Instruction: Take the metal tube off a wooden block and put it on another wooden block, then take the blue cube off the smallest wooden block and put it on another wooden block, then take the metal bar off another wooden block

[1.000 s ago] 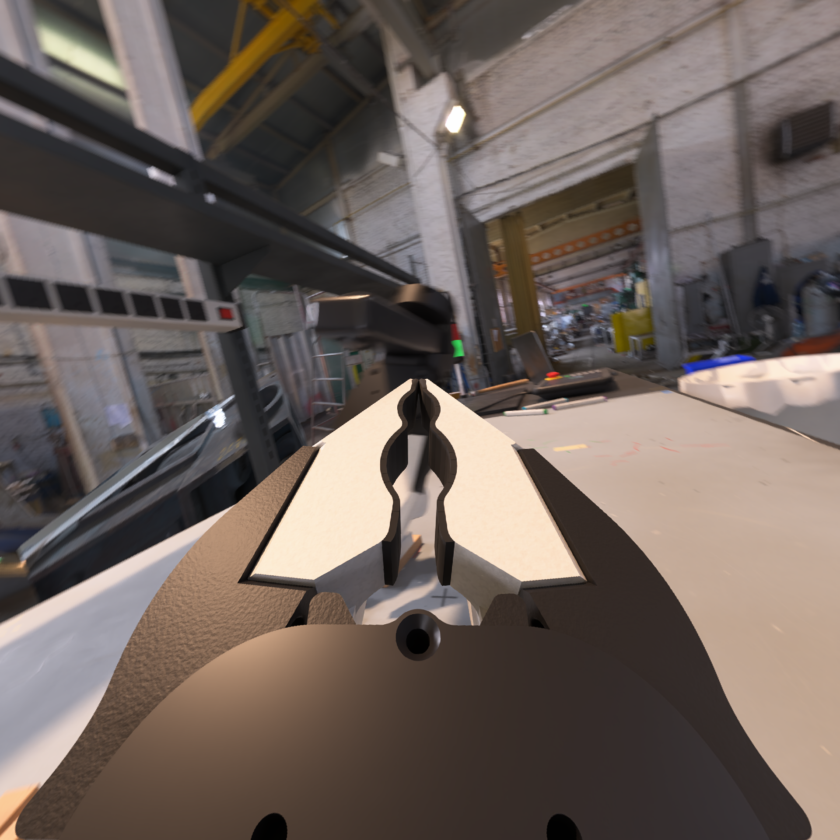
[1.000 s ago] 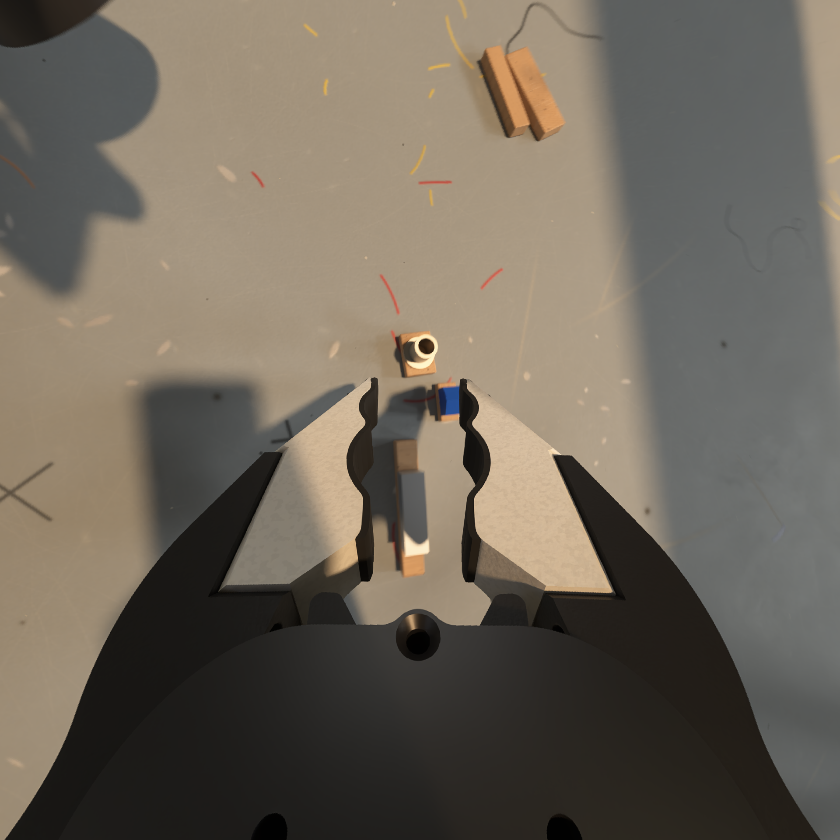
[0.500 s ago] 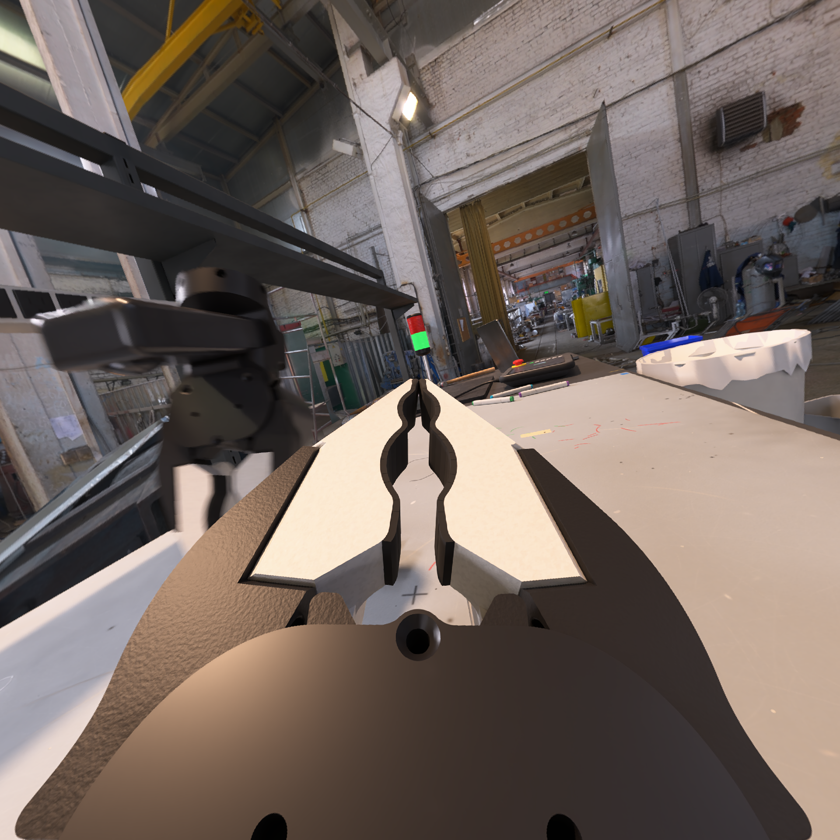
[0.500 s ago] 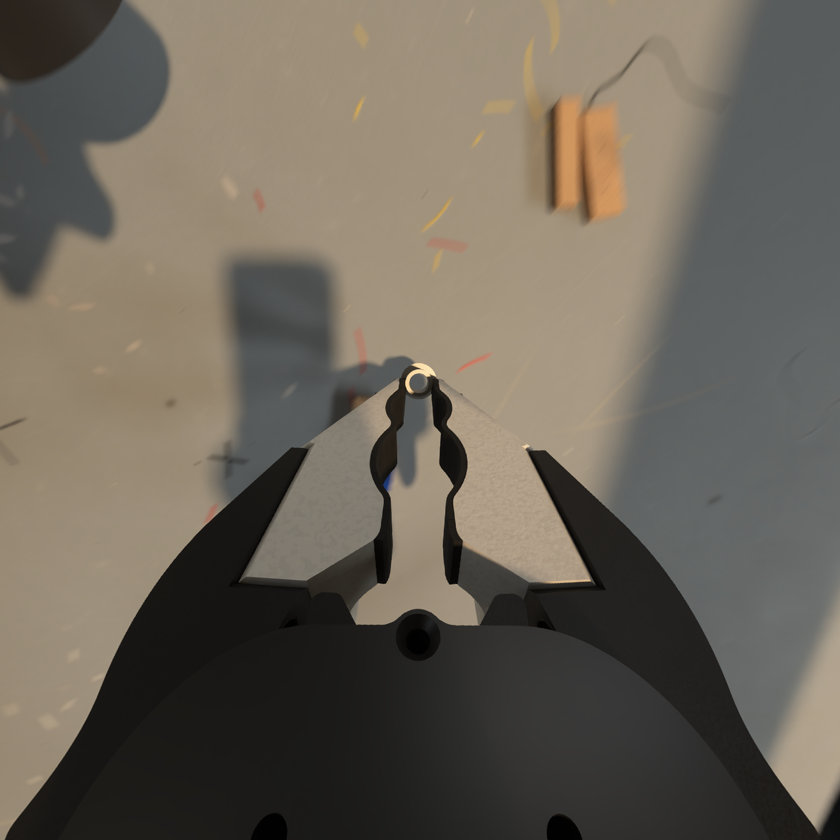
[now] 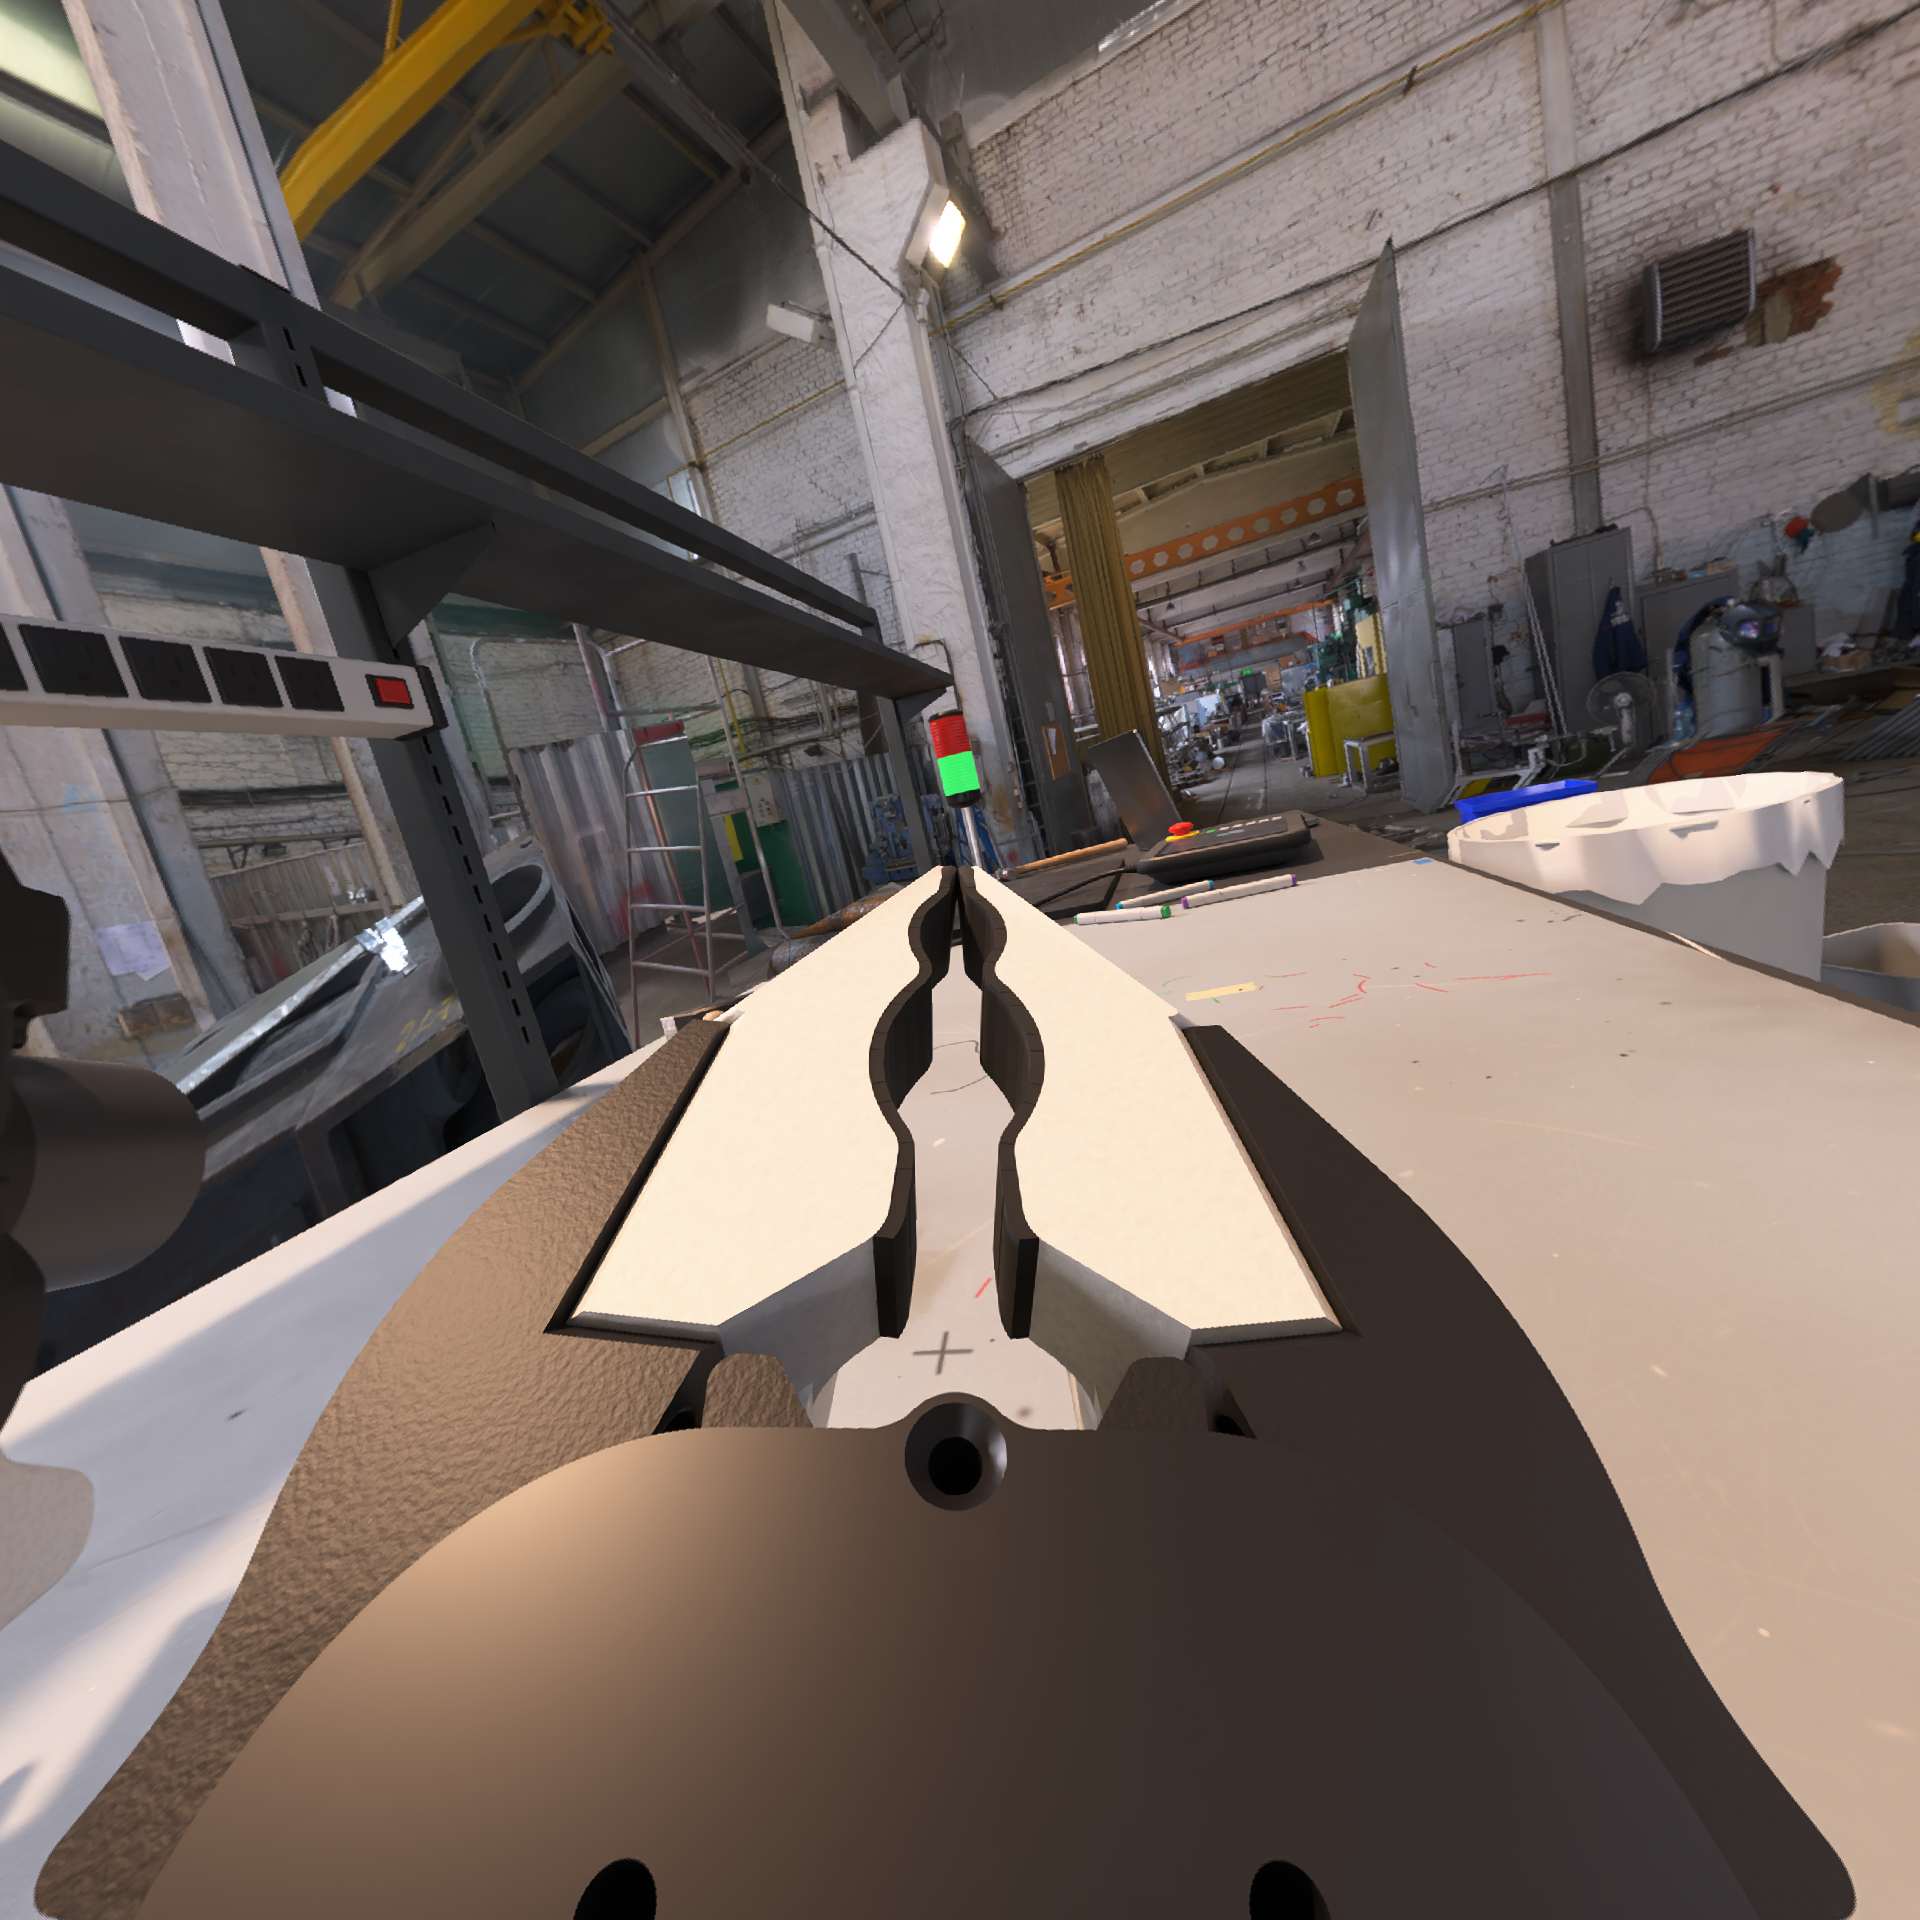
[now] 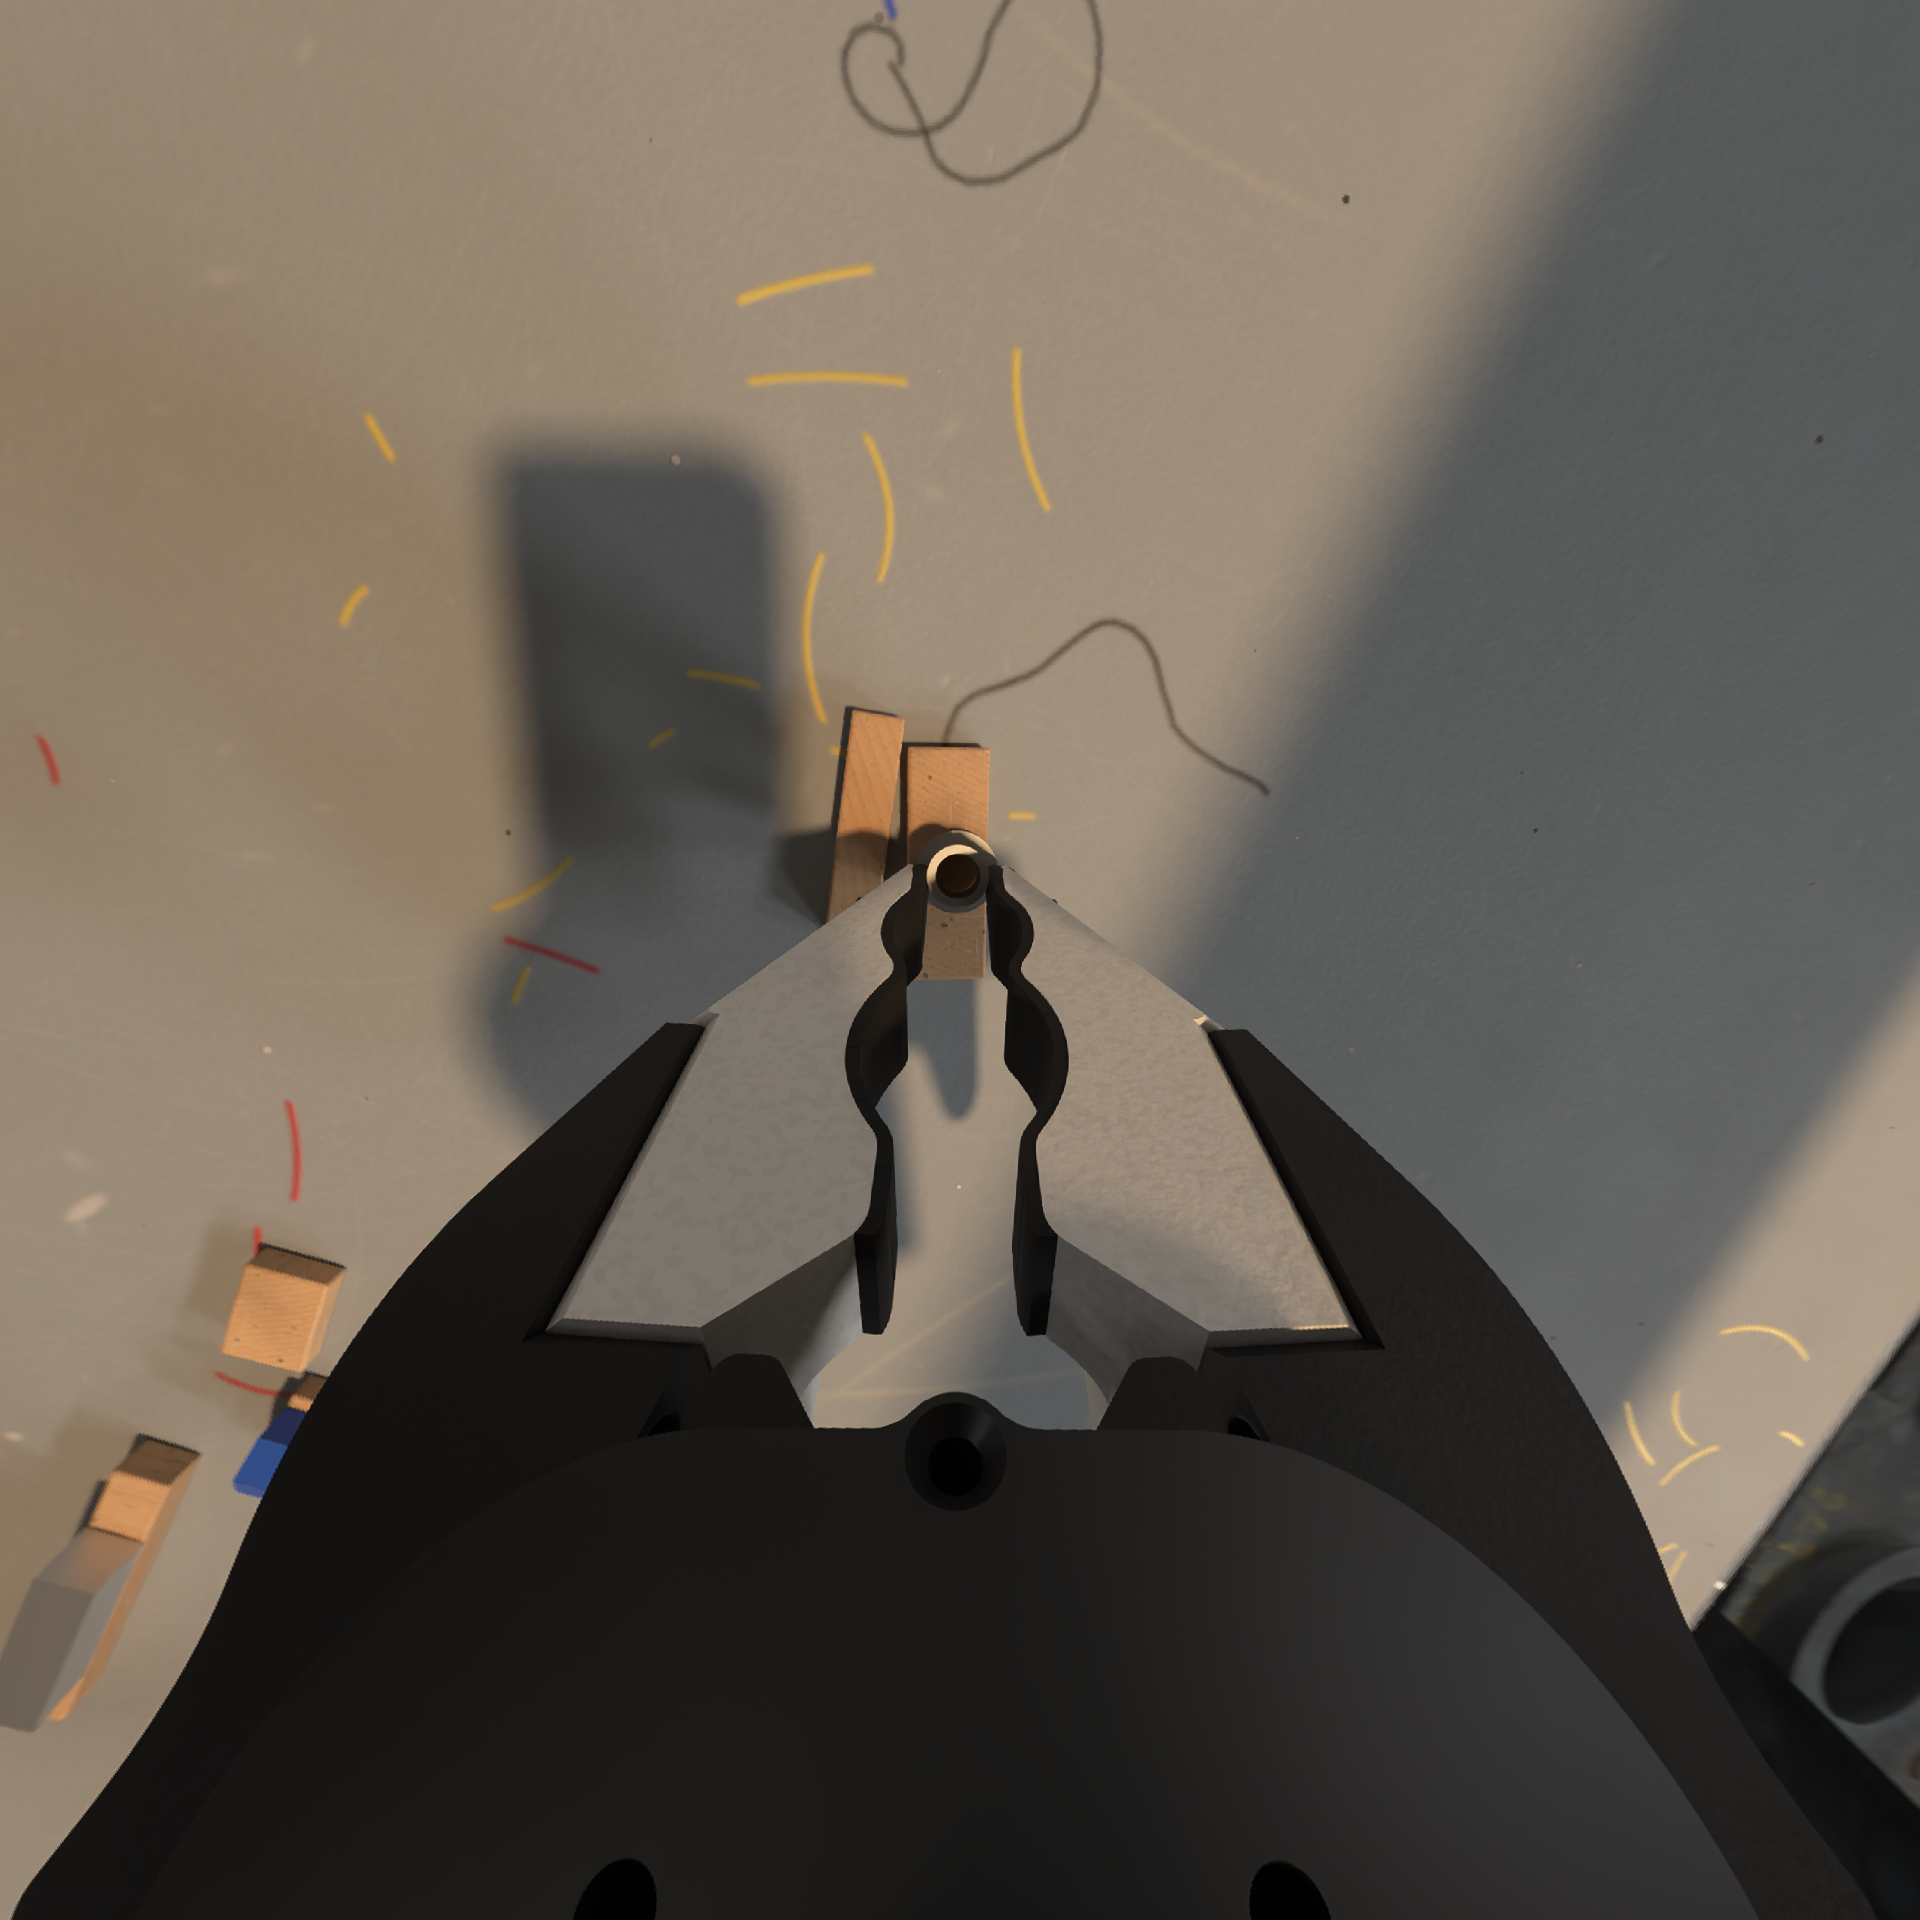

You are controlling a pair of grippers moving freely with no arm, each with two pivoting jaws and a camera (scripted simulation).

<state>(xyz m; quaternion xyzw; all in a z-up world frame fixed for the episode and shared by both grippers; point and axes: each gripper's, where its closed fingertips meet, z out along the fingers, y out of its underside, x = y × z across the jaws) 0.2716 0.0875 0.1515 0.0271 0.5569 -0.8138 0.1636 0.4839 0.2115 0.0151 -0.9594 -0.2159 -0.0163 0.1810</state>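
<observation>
In the right wrist view my right gripper (image 6: pixel 957 881) is shut on the metal tube (image 6: pixel 957 875), held upright at the fingertips above a pair of long wooden blocks (image 6: pixel 943 800) lying side by side. A bare square wooden block (image 6: pixel 283 1306) sits at the lower left. The blue cube (image 6: pixel 267 1460) lies just below it, partly hidden by the gripper body. The grey metal bar (image 6: pixel 64 1628) rests on a long wooden block (image 6: pixel 140 1496) at the far left. My left gripper (image 5: pixel 956 883) is shut and empty, pointing level over the table.
The grey table (image 5: pixel 1507 1143) carries a white bucket (image 5: pixel 1652 862), markers (image 5: pixel 1184 899) and a control box (image 5: pixel 1226 836) at its far end. A dark shelf frame (image 5: pixel 436 935) stands left. A dark wire (image 6: pixel 1122 675) lies beyond the blocks. A dark object (image 6: pixel 1849 1621) sits at lower right.
My right gripper closed on the tube, lifted it off the square block and carried it over to the pair of long blocks. The left gripper's view turned; the other gripper slid out left.
</observation>
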